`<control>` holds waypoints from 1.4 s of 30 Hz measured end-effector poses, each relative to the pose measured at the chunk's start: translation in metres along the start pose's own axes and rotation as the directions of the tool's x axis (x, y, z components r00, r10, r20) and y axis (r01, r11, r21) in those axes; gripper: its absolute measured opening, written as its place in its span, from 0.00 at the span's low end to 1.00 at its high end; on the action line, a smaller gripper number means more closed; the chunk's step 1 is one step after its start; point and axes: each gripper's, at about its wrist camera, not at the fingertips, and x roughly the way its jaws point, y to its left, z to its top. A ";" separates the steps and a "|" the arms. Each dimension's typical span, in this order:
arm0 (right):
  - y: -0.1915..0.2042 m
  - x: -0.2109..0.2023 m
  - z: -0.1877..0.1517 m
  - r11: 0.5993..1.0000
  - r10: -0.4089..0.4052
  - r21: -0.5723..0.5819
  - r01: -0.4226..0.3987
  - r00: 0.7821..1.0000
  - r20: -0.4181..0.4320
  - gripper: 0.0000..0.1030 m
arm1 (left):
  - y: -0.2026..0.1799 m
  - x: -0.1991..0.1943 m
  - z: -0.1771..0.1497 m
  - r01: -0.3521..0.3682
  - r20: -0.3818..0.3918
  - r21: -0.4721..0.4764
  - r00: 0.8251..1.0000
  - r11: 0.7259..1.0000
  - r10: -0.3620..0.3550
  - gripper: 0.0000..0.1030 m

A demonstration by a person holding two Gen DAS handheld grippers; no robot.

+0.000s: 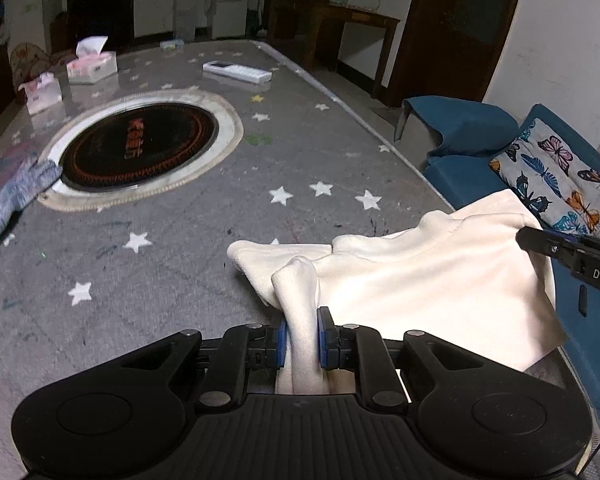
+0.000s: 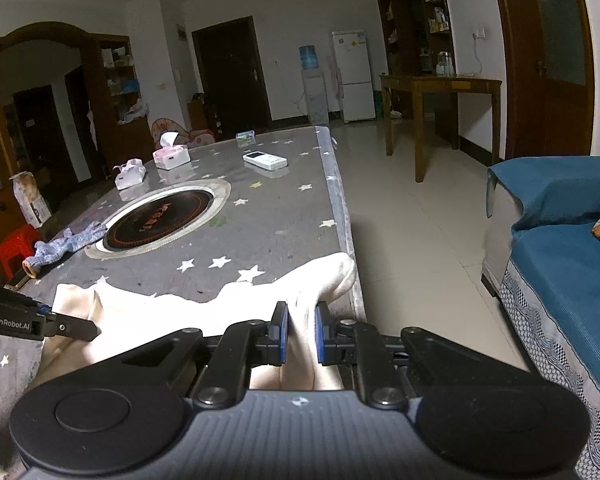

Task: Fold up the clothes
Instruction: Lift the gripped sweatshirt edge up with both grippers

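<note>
Garment: a cream-white garment lies at the near end of the star-patterned table, just ahead of both tongs, with its right side spilling over the table edge.
Left tongs: the left gripper is clamped on a bunched ridge of the cloth, which stands up between the blue pads and runs forward from them.
Right tongs: the right gripper is likewise closed on a pinch of the same cloth near the table's right edge, a rounded fold bulging just past its tips.
Handling: the fabric looks soft, light and limp, probably a plush knit; it sags wherever unsupported and would likely crumple rather than hold a crease.
Where to hold: corners or hems seem the best places, since a bunched grip like the present ones drags folds along with it.
Slip risk: low on such thick cloth, though the overhanging part could pull the rest toward the floor.
Ahead of the tongs: a round black hotplate is set into the table, well beyond the garment.
Ahead and left: a blue-grey cloth lies beside the hotplate.
Far end: tissue boxes and a white remote, well clear.
To the right: a blue sofa stands across a strip of floor.
In the way: nothing lies between the tongs and the open table surface.
</note>
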 end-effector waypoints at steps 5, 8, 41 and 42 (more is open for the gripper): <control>0.004 -0.012 0.004 1.000 0.000 -0.011 0.000 0.999 0.037 0.11 | -0.003 -0.014 0.003 0.004 0.033 -0.002 0.999 1.000 -0.004 0.16; 0.007 -0.022 0.008 1.000 -0.001 -0.019 0.002 0.998 0.066 0.11 | -0.005 -0.023 0.003 -0.001 0.056 0.008 0.998 1.000 0.000 0.15; 0.051 -0.132 0.009 0.994 0.005 -0.107 0.023 0.968 0.252 0.11 | -0.033 -0.133 -0.033 -0.046 0.259 0.078 0.966 0.996 0.024 0.15; 0.051 -0.134 0.009 0.994 0.004 -0.108 0.024 0.967 0.253 0.11 | -0.033 -0.134 -0.033 -0.045 0.260 0.080 0.965 0.996 0.023 0.15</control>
